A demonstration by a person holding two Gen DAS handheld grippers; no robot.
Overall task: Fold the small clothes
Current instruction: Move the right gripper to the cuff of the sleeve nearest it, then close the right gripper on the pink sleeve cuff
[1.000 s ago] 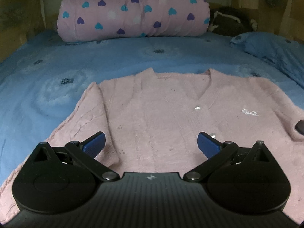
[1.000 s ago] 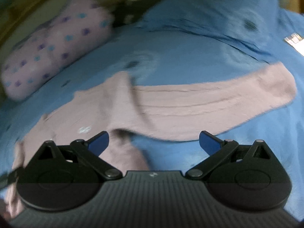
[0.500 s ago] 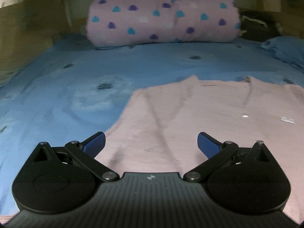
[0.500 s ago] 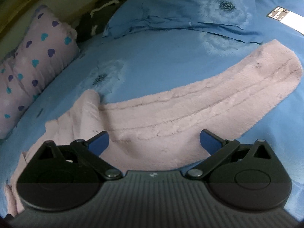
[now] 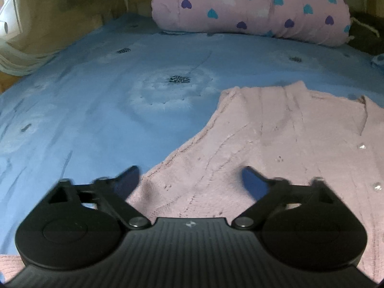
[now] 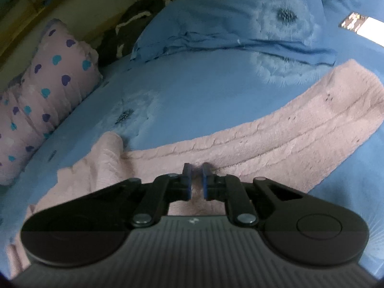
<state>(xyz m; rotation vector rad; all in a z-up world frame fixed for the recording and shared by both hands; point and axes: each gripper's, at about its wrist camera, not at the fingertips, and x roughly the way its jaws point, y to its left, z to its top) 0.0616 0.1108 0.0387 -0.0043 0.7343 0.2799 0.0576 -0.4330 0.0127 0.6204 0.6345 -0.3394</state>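
Right gripper: jaws just closed, pinching the pink sweater where the sleeve meets the body. Left gripper: jaws closing, still wide, pads astride the sweater's left edge, not pressing. Sweater flat on blue bedsheet; sleeve runs to 2 o'clock. Step: securing grips; next, likely lift and fold inward.

The left claw tips look smeared and blurry. The pink cardigan runs off the right edge, and its sleeve is cut off too.
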